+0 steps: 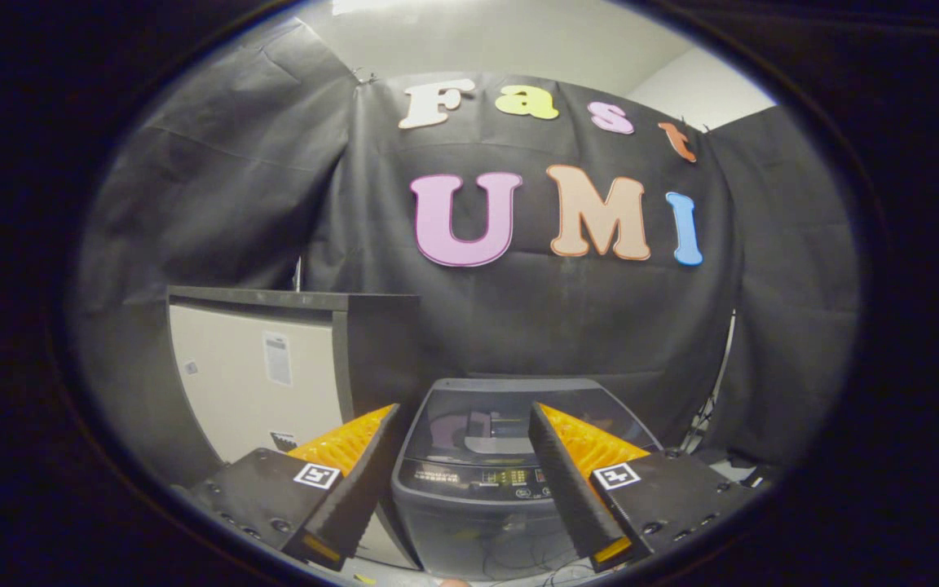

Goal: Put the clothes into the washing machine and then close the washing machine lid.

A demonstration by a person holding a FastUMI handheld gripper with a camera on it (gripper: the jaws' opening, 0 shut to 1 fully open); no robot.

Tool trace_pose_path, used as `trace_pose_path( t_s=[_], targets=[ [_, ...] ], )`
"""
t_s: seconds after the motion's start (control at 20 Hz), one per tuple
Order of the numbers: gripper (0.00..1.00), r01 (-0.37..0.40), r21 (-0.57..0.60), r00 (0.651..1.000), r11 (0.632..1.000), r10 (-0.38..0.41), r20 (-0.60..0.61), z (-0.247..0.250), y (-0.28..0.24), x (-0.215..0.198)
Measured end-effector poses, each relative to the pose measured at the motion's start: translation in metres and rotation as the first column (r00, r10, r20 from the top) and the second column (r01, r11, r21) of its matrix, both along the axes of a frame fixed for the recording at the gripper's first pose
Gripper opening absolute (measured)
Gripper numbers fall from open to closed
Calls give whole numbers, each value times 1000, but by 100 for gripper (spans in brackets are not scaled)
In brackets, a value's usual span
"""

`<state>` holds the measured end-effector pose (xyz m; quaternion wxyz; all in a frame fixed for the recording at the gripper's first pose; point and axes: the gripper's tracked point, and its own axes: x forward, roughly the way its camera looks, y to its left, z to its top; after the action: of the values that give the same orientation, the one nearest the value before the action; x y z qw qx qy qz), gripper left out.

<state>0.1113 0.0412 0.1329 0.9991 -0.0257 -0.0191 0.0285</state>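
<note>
Claw [463, 424] spread wide, gripping nothing, both fingers [355, 473] clear of every surface and raised well above the floor. Seen between and beyond them: a dark grey top-loading washing machine [469, 522], standing upright on the floor against the black cloth wall [535, 326]. Lid [510, 408] lying flat and closed over the tub, tinted and see-through, with vague pale shapes showing beneath it; impossible to say whether those are clothes or parts of the drum. Control panel [478, 477] running along the machine's front edge, nearest the claw, with small lit indicators; markings too small to make out. Left finger overlapping the machine's front left corner, right finger overlapping the panel's right end, neither touching.

Beside the machine's left edge, a taller box-like cabinet [257, 375] with a pale front face, a dark top slab and dark side panel, carrying a few small stickers. Just beside the washer, gap between them hidden by the left finger.

Thin cables [518, 562] trailing on the pale floor at the base of the machine's front. More dark clutter and cords [706, 440] at the foot of the wall past the machine's right side, too dim to identify.
</note>
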Motion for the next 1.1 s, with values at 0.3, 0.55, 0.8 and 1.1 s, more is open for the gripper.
trace_pose_path(
  t_s=[0.3,0.55,0.8,1.1],
  targets=[
    [97,31,52,999,998,-32,17,-3,-14,-3],
    [95,41,70,999,997,-43,33,1,-14,-3],
    [95,51,48,998,998,-52,25,-4,-19,-3],
    [95,40,35,998,999,-42,53,-6,-29,-3]
  ],
)
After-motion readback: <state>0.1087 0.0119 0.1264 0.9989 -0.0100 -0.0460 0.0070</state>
